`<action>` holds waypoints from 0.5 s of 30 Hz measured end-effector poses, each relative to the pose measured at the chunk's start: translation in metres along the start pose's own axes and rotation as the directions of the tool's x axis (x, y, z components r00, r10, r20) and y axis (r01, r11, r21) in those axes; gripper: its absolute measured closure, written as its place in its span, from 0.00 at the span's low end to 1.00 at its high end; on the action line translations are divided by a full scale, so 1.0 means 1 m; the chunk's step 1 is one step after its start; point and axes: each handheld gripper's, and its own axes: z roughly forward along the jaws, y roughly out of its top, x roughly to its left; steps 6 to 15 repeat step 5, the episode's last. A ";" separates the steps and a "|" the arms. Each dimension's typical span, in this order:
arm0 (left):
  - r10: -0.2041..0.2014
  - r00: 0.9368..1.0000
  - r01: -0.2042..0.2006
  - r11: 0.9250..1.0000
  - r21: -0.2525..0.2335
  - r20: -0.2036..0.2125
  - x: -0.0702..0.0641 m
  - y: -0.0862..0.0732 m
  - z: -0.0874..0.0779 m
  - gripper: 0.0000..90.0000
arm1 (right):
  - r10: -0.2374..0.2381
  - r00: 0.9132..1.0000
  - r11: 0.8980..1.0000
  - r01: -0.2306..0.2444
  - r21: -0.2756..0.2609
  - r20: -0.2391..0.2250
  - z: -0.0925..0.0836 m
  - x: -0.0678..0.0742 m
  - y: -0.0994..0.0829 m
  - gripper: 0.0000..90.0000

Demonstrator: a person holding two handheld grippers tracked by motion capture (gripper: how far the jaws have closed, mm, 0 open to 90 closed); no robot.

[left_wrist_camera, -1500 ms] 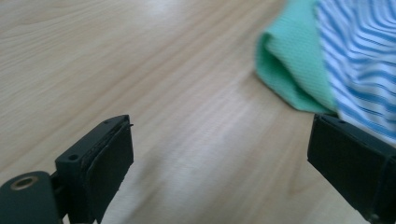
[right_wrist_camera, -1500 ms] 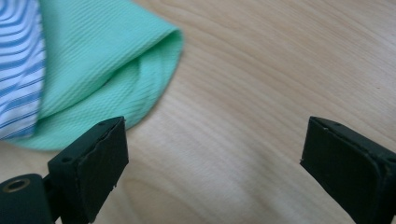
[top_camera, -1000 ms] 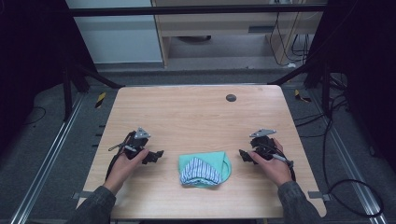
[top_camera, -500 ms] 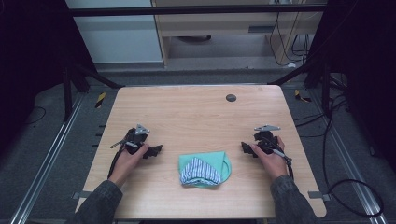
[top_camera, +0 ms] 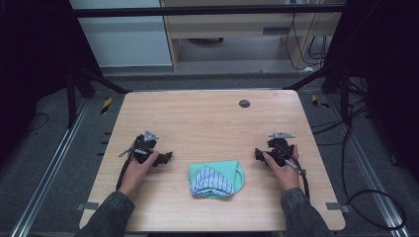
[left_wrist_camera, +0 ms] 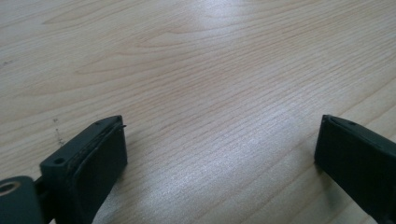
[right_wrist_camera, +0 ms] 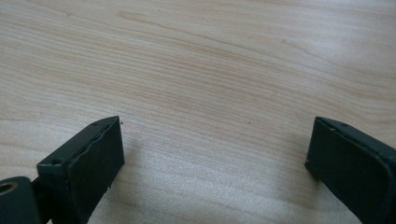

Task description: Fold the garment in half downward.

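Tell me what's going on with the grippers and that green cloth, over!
Left gripper open, on bare table. Right gripper open, also empty. Folded green cloth lies between them, untouched. Nothing in the way.

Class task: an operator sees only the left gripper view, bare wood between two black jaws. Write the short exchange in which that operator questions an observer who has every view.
Operator: Is anything on the table besides wood?
Observer: Yes. A folded cloth, teal with a striped part, lies near the front edge of the table.
Operator: Where is it relative to my claw?
Observer: Your left claw sits to its left, apart from it, jaws pointing toward it.
Operator: And the other claw?
Observer: The right claw sits on the cloth's right side, also apart; in its own view the jaws stand wide open over bare wood.
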 end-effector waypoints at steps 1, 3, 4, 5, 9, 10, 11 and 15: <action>-0.010 1.000 0.010 1.000 0.001 -0.002 0.000 0.000 0.000 0.00 | 0.011 1.000 1.000 -0.011 0.002 0.012 0.000 0.002 0.000 0.03; -0.020 1.000 0.020 1.000 0.003 -0.007 -0.001 0.000 0.000 0.00 | 0.027 0.999 1.000 -0.028 0.004 0.024 0.000 0.004 -0.001 0.03; -0.022 1.000 0.022 1.000 0.002 -0.009 -0.001 0.000 0.000 0.00 | 0.029 0.999 1.000 -0.029 0.004 0.025 0.000 0.004 -0.001 0.02; -0.022 1.000 0.022 1.000 0.003 -0.009 -0.001 0.000 0.000 0.00 | 0.033 0.999 0.999 -0.033 0.005 0.027 0.000 0.004 -0.001 0.02; -0.022 1.000 0.022 1.000 0.003 -0.009 -0.001 0.000 0.000 0.00 | 0.033 0.999 0.999 -0.033 0.005 0.027 0.000 0.004 -0.001 0.02; -0.022 1.000 0.022 1.000 0.003 -0.009 -0.001 0.000 0.000 0.00 | 0.033 0.999 0.999 -0.033 0.005 0.027 0.000 0.004 -0.001 0.02; -0.022 1.000 0.022 1.000 0.003 -0.009 -0.001 0.000 0.000 0.00 | 0.033 0.999 0.999 -0.033 0.005 0.027 0.000 0.004 -0.001 0.02; -0.022 1.000 0.022 1.000 0.003 -0.009 -0.001 0.000 0.000 0.00 | 0.033 0.999 0.999 -0.033 0.005 0.027 0.000 0.004 -0.001 0.02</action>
